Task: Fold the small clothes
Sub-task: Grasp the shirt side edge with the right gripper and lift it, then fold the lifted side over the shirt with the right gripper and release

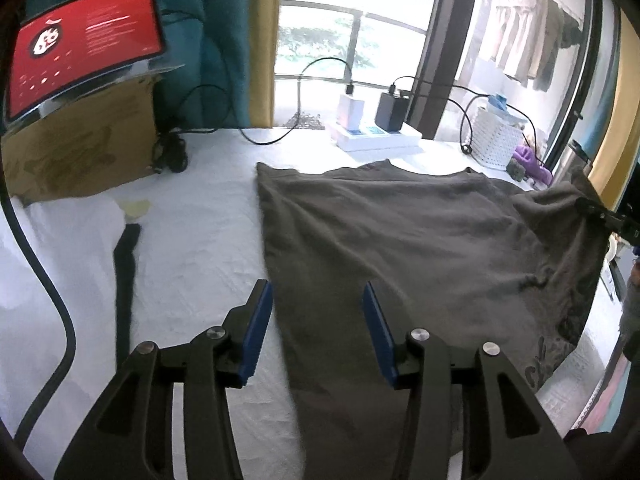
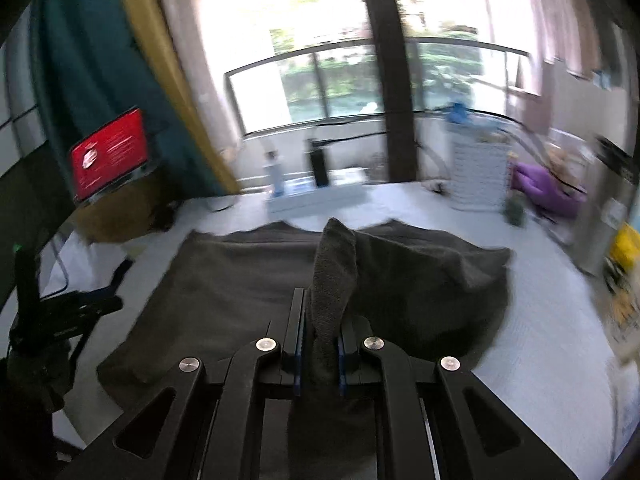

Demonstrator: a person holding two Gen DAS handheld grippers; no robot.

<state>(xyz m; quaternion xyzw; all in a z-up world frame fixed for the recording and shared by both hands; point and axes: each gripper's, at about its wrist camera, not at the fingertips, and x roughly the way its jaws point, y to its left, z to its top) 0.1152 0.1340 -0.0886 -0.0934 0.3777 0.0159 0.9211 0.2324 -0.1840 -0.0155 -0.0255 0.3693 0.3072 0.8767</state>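
Early yet in the folding. Left wrist view: grey-brown garment [image 1: 400, 240] spread mostly flat across the white table [image 1: 192, 240], rumpled and lifted at its right edge, no finished crease to be seen. Left gripper [image 1: 318, 322] poised with blue pads [image 1: 256, 328] wide apart and empty, straddling the garment's near left edge, one pad over bare table, the other over cloth. Dark sock [image 1: 126, 272] lying well to the left, untouched. Laptop [image 1: 86, 44] glowing red on a cardboard box [image 1: 80, 148] behind.

Right wrist view: right gripper [image 2: 320, 344] clamped on a raised fold of the garment [image 2: 240, 280], cloth standing up between the pads, the rest trailing on the table [image 2: 540, 320]. Probably the first fold under way, most left to do.
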